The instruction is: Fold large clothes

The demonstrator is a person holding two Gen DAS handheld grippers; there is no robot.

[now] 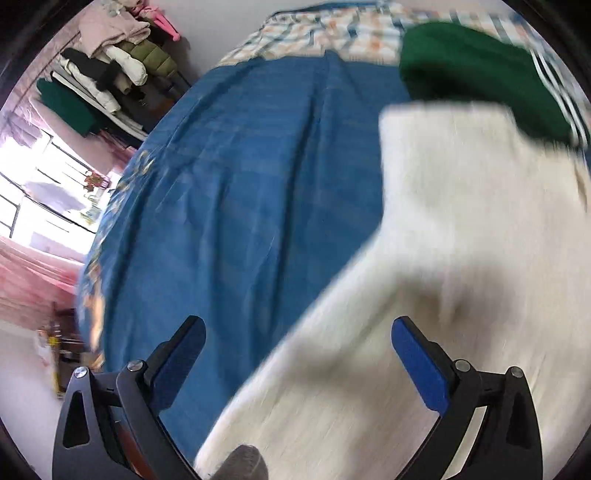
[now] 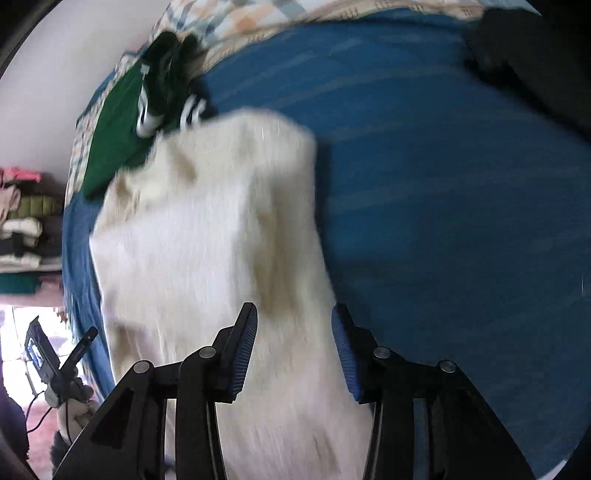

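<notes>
Both views are smeared with motion blur, so fine detail is hard to read. A cream garment (image 1: 424,277) lies spread over the blue bedsheet (image 1: 240,203), running from the near edge of the bed up toward the far end, where a green garment with white stripes (image 1: 480,81) sits just beyond it, the two touching or overlapping at the cream piece's top edge. Behind that lies a checked blanket (image 1: 332,33) in pale orange and blue.

The left gripper (image 1: 299,362) hovers above the near part of the bed, jaws spread wide with nothing between them; its left finger hangs over blue sheet, its right finger over cream cloth. Whether the tips touch the fabric cannot be told.

In the right wrist view the cream garment (image 2: 214,229) fills the middle, with a brownish patch showing on its near half, and the green garment with white stripes (image 2: 122,129) is bunched at its far left corner. The right gripper (image 2: 295,343) sits over the cloth's near right edge, jaws parted to a moderate gap, cream fabric showing in the gap below them, but they are not clamped on it. Blue bedsheet (image 2: 443,203) stretches away to the right.

Far left in the left wrist view, a rack of stacked clothes (image 1: 110,66) stands against the wall.
</notes>
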